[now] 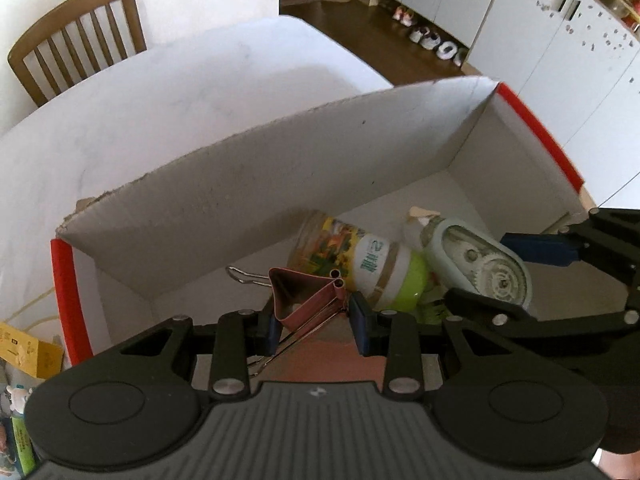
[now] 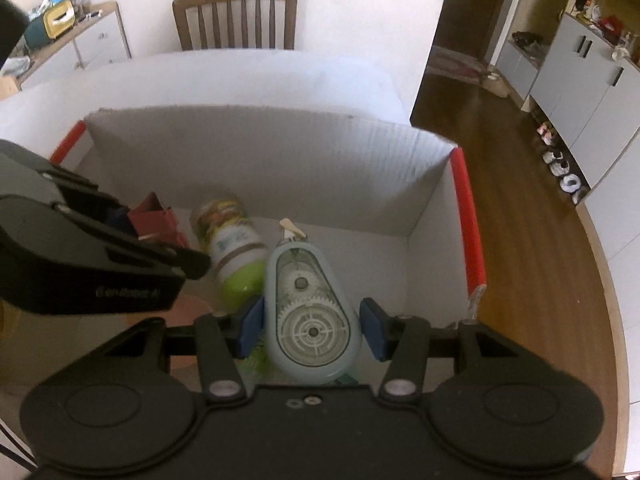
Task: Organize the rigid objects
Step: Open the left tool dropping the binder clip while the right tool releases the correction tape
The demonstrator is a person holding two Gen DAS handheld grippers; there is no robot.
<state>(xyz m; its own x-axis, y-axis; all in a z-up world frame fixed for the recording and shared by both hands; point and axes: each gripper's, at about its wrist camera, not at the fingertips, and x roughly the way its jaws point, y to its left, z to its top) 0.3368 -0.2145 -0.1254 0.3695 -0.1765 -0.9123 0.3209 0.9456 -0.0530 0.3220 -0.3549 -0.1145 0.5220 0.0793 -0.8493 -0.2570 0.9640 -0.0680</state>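
Observation:
A white cardboard box (image 1: pixel 280 184) (image 2: pixel 260 160) with red-taped side edges stands open on the table. On its floor lies a small bottle (image 1: pixel 360 260) (image 2: pixel 232 240) with a lime-green cap. My left gripper (image 1: pixel 314 320) (image 2: pixel 156 236) is shut on a pink binder clip (image 1: pixel 304 300) (image 2: pixel 154 214), held low inside the box at its left. My right gripper (image 2: pixel 312 328) (image 1: pixel 508 276) is shut on a pale blue correction-tape dispenser (image 2: pixel 310 308) (image 1: pixel 480 264), tip forward, just right of the bottle and inside the box.
The box sits on a white table (image 1: pixel 160 92) (image 2: pixel 240 76) with a wooden chair (image 1: pixel 76 36) (image 2: pixel 236 12) behind it. A yellow carton (image 1: pixel 24 352) lies left of the box. The table's wooden edge (image 2: pixel 608 280) curves close on the right, with floor beyond.

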